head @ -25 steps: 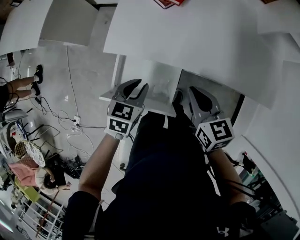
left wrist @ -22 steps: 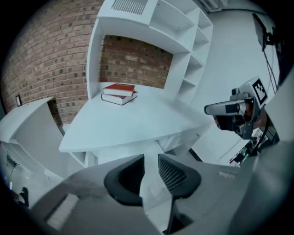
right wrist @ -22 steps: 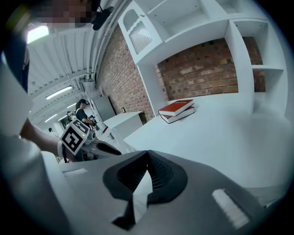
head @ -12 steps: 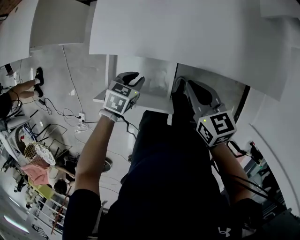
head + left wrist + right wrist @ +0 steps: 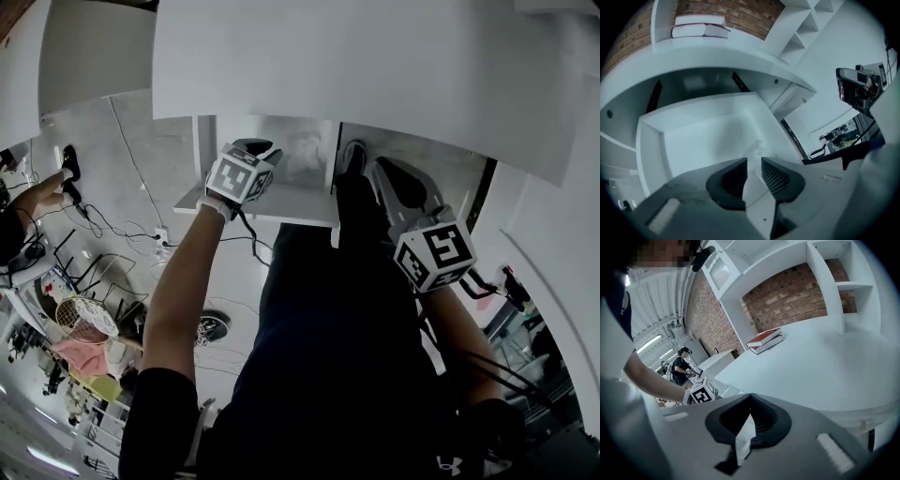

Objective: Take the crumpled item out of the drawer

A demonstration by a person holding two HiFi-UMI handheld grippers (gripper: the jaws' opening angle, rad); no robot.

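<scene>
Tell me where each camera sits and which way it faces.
Head view: on the person's head, looking down at the open drawer under the desk; torso, forearms, left gripper, right gripper show.
Left gripper view: on that gripper, facing into the drawer at the crumpled item; jaws apart.
Right gripper view: on that gripper, facing across the desk toward the brick wall; jaws together, left forearm shows.
Shared: both gripper views show the books.

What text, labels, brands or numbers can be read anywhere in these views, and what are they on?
No words or numbers are readable.
Left cube, right cube: black-and-white square markers only, no letters.
Dark clothing: a small white logo, no lettering.
Books: any print is too small to read.
</scene>
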